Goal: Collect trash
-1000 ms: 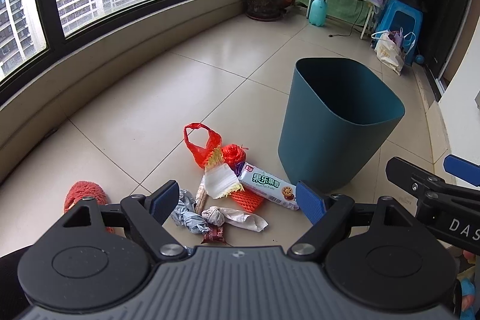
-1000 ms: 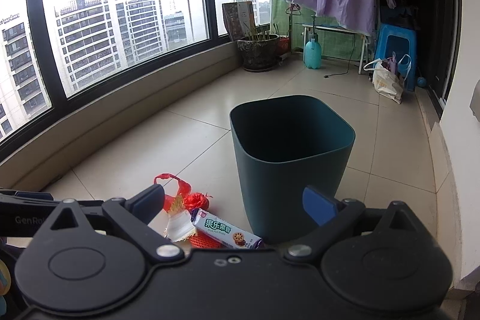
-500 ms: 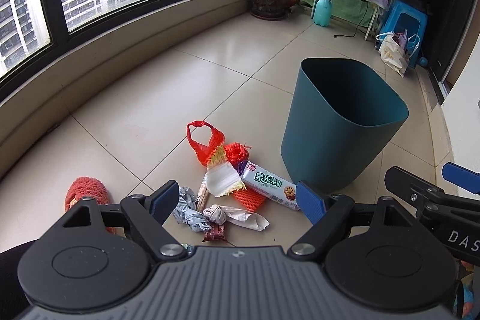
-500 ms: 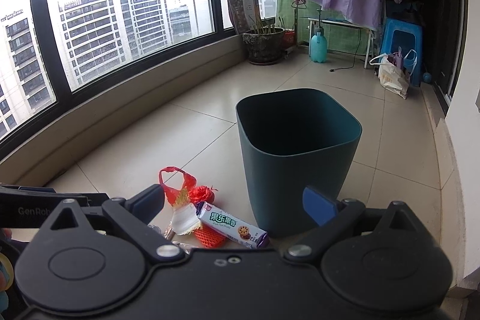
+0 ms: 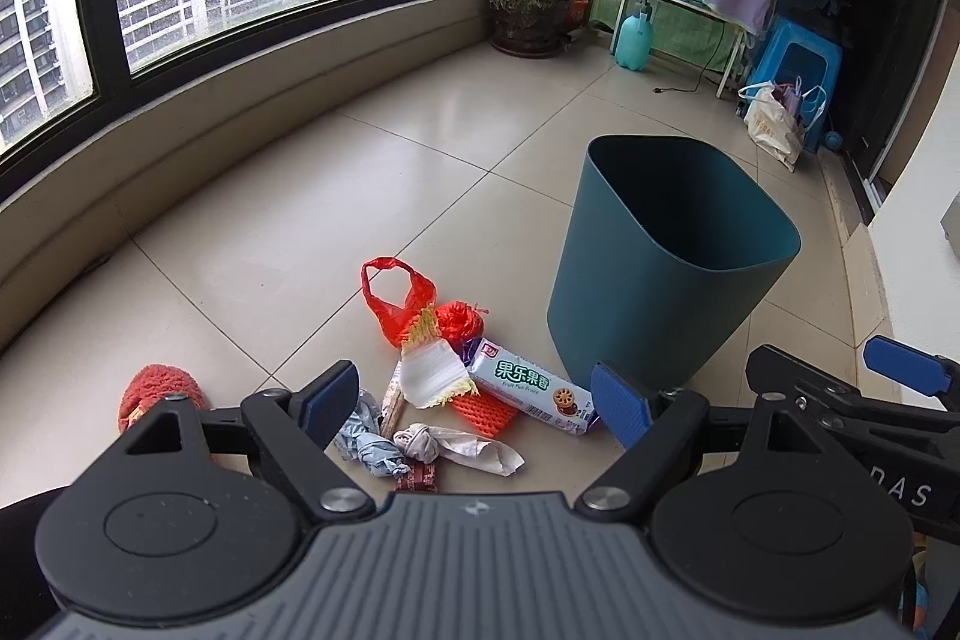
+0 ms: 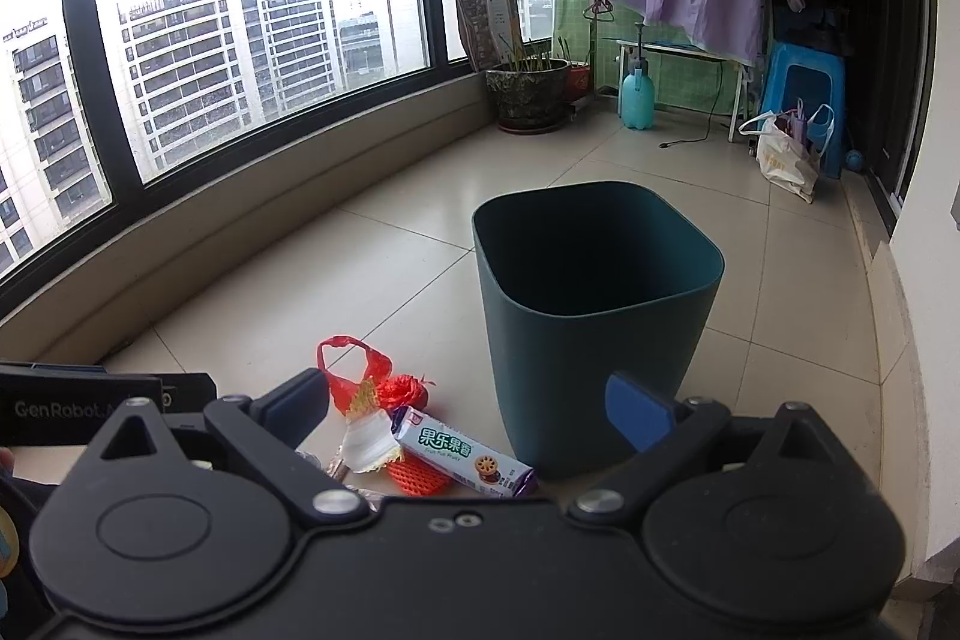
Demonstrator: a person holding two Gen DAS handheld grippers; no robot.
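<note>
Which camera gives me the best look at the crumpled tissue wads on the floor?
The left wrist view. The crumpled tissue wads lie in plain sight between the open left tool's fingers, in front of the biscuit packet. In the right wrist view the right tool's body hides them almost entirely; only the packet shows clearly.

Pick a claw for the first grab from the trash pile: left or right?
Left, probably. The left claw is open and frames most of the trash pile. The right claw, also open, faces mainly the bin.
</note>
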